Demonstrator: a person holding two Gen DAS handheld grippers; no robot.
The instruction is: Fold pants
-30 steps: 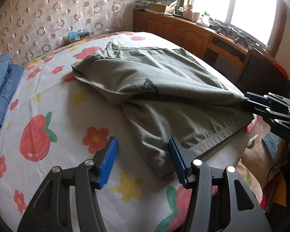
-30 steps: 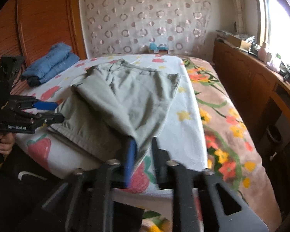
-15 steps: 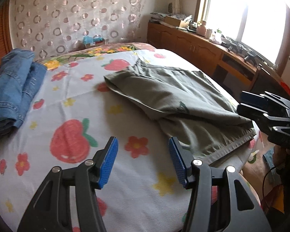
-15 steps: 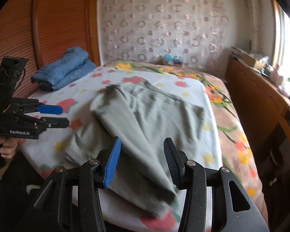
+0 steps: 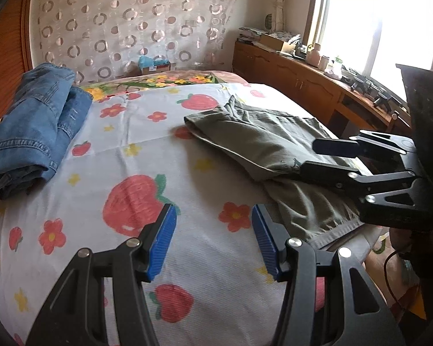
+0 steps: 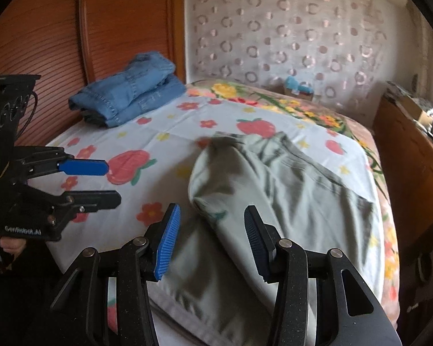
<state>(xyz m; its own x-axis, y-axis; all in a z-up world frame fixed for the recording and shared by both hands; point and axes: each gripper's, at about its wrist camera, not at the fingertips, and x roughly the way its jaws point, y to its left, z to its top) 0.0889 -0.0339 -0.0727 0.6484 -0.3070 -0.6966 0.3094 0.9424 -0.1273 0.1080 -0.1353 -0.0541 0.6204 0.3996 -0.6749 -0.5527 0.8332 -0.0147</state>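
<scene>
Grey-green pants (image 5: 262, 141) lie partly folded on the flowered bed sheet, at the right in the left wrist view and in the middle of the right wrist view (image 6: 285, 196). My left gripper (image 5: 213, 242) is open and empty above the bare sheet, left of the pants' hem. It also shows at the left of the right wrist view (image 6: 101, 181). My right gripper (image 6: 209, 240) is open and empty just above the near part of the pants. It shows at the right of the left wrist view (image 5: 317, 158), over the pants.
Folded blue jeans (image 5: 34, 127) lie at the far left of the bed (image 5: 135, 155) by a wooden headboard (image 6: 80, 37). A wooden cabinet (image 5: 297, 86) with clutter runs under the window on the right. A patterned curtain (image 5: 130, 28) hangs at the back.
My right gripper let go of the pants' edge, opened and lifted back. My left gripper swung left, away from the hem. The pants settled flat on the bed.
</scene>
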